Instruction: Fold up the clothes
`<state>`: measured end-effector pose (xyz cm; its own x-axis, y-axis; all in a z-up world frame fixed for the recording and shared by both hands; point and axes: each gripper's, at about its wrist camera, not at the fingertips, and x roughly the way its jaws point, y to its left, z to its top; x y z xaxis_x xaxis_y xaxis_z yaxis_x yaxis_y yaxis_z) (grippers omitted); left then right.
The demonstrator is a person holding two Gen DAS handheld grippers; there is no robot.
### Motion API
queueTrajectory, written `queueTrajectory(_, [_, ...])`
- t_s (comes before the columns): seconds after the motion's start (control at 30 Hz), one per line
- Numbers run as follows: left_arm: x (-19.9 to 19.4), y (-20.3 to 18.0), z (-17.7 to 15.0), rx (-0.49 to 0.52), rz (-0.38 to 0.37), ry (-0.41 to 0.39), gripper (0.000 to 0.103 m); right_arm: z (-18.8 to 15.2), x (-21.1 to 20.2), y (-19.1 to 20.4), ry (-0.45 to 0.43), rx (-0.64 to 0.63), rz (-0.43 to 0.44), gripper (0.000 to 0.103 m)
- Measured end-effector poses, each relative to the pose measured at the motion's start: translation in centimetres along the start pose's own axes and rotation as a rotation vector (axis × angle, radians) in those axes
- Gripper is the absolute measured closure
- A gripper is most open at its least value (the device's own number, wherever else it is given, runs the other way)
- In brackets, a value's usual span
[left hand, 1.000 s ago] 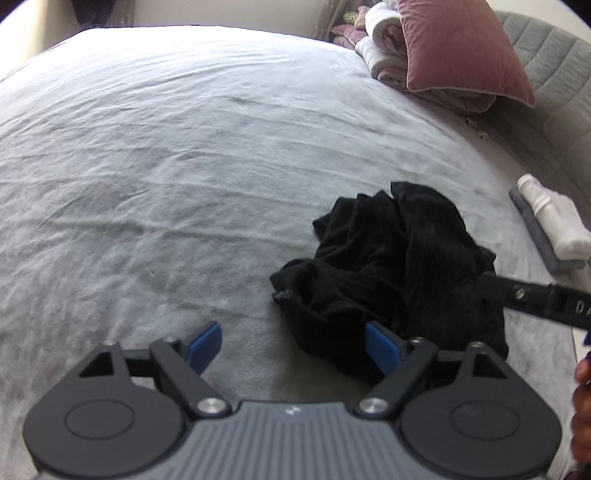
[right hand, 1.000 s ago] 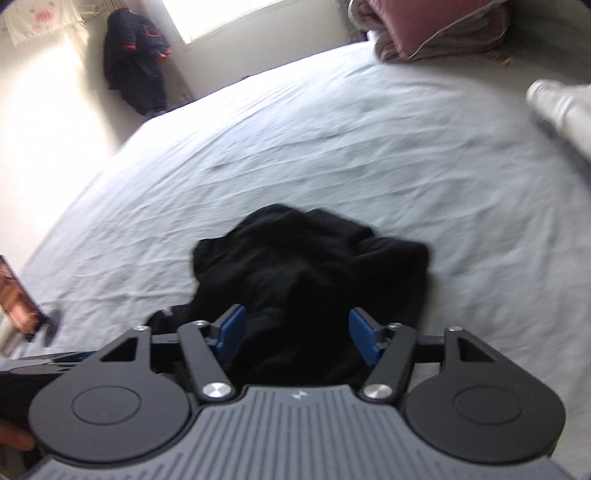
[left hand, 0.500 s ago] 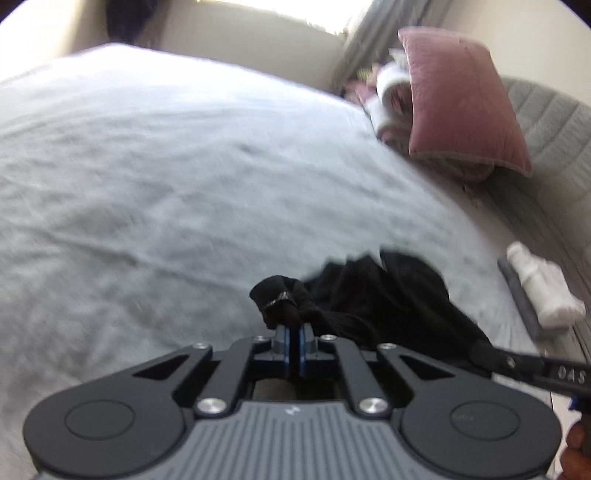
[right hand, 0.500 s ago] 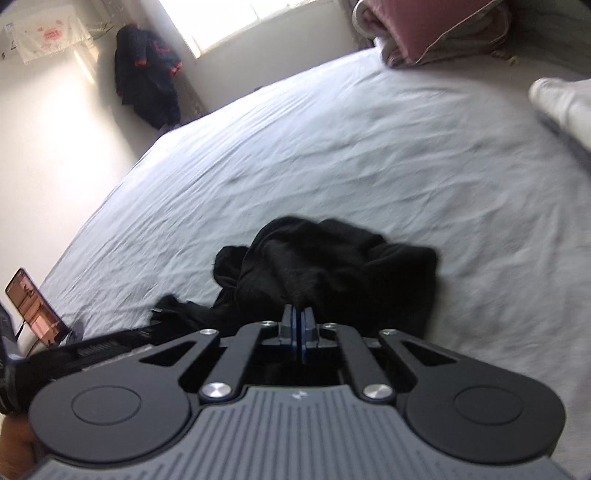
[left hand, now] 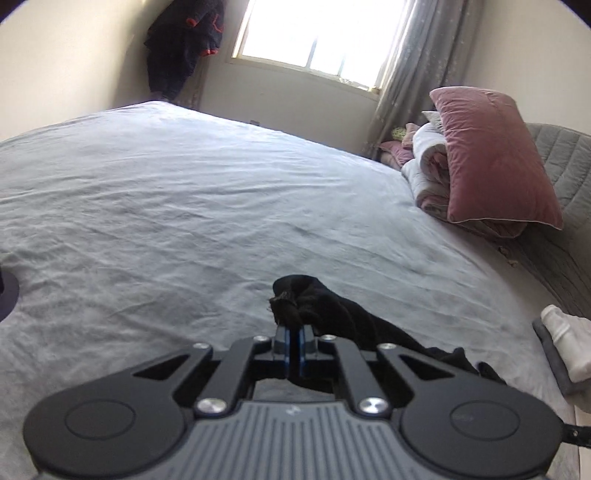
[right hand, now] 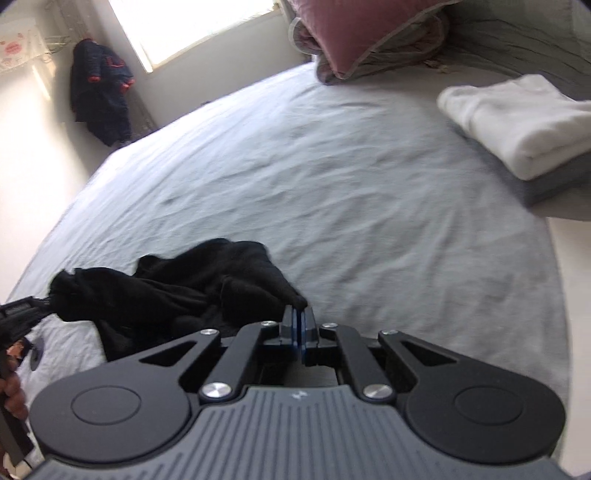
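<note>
Left claw [left hand: 294, 332]: I am seeing the jaws pressed together on a bunched corner of the black garment [left hand: 332, 321]; the cloth is sticking up past the blue pads [left hand: 284, 343] and trailing away to the right.
Right claw [right hand: 298, 321]: I am seeing these jaws clamped too, pinching another edge of the same garment, which is reaching the tips from the left.
Garment: it is lying crumpled on the near part of the bed [left hand: 184, 206]. In the right wrist view the bulk of it [right hand: 192, 288] is spreading to the left of the right claw, with one end running to the left claw [right hand: 22, 317] at the picture's left edge. I am reading it as strung between the two claws, its middle sagging on the sheet.
Hand: I am catching fingers [right hand: 13, 391] at the lower left of the right wrist view, under the left claw's body.
Bed: the grey sheet is wrinkled and taking up most of both views.
Folded stack: a white folded piece [right hand: 517, 118] is sitting on a grey one [right hand: 554, 184] at the bed's right side, well apart from the garment.
Pillow: a pink pillow [left hand: 491, 158] is leaning on rolled bedding [left hand: 428, 173] at the far right corner.
Background: a window [left hand: 317, 33], a grey curtain [left hand: 413, 62] and a dark jacket [left hand: 181, 40] hanging in the corner are showing.
Image quality: the right wrist view is slightly blurring at the garment's edges.
</note>
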<state>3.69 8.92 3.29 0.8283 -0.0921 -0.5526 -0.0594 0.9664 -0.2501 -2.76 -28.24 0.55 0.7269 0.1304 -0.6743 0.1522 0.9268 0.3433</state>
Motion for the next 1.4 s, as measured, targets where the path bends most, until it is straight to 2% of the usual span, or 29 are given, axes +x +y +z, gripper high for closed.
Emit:
queueTrajectory(0.07, [0.6, 0.5, 0.0, 0.013, 0.059, 0.041, 0.099, -0.1, 0.0, -0.8, 0.019, 0.004, -0.043, 0.1])
queueTrajectory(0.13, [1.1, 0.7, -0.3, 0.079, 0.16, 0.083, 0.099, -0.3, 0.3, -1.5, 0.044, -0.002, -0.099, 0.1])
queueTrajectory(0.2, [1.2, 1.4, -0.5, 0.1, 0.2, 0.105, 0.099, -0.4, 0.6, -2.1, 0.068, -0.009, -0.136, 0.1])
queueTrajectory(0.43, [0.0, 4.4, -1.1, 0.071, 0.111, 0.181, 0.099, -0.6, 0.4, -2.9, 0.085, -0.044, -0.198, 0.1])
queueTrajectory(0.57, [-1.4, 5.8, -1.6, 0.113, 0.084, 0.194, 0.099, -0.4, 0.2, -3.1, 0.085, -0.045, -0.207, 0.1])
queueTrajectory(0.67, [-1.9, 7.1, -2.2, 0.133, 0.044, 0.244, 0.099, -0.3, 0.2, -2.8, 0.079, -0.064, -0.215, 0.1])
queueTrajectory(0.73, [-2.3, 7.5, -2.8, 0.184, 0.002, 0.287, 0.099, -0.2, 0.3, -2.4, 0.072, -0.084, -0.222, 0.099])
queueTrajectory(0.9, [-3.1, 8.4, -4.2, 0.266, -0.099, 0.354, 0.098, 0.0, 0.3, -1.1, 0.022, -0.139, -0.267, 0.09])
queueTrajectory(1.0, [-3.6, 9.2, -4.2, 0.255, -0.144, 0.367, 0.096, 0.3, 0.1, -0.5, -0.006, -0.15, -0.263, 0.085])
queueTrajectory(1.03, [-3.7, 9.5, -4.1, 0.241, -0.156, 0.369, 0.091, 0.3, 0.1, -0.3, -0.012, -0.152, -0.255, 0.081])
queueTrajectory(1.07, [-3.8, 9.7, -3.9, 0.225, -0.166, 0.371, 0.086, 0.3, 0.2, 0.1, -0.018, -0.159, -0.252, 0.069])
queueTrajectory(1.1, [-3.9, 9.9, -3.7, 0.21, -0.174, 0.372, 0.064, 0.3, 0.3, 0.4, -0.024, -0.165, -0.249, 0.059])
queueTrajectory(1.13, [-3.9, 10.1, -3.4, 0.199, -0.177, 0.37, 0.04, 0.3, 0.4, 0.9, -0.027, -0.174, -0.24, 0.058])
queueTrajectory(1.17, [-4.0, 10.1, -3.2, 0.196, -0.178, 0.359, 0.035, 0.3, 0.6, 1.4, -0.03, -0.182, -0.231, 0.058])
queueTrajectory(1.27, [-4.4, 10.1, -2.4, 0.183, -0.19, 0.321, 0.035, 0.2, 1.1, 3.0, -0.037, -0.192, -0.17, 0.058])
queueTrajectory(1.4, [-3.6, 10.5, -1.4, 0.073, -0.223, 0.305, 0.035, 0.1, 2.0, 5.7, -0.039, -0.225, -0.084, 0.058])
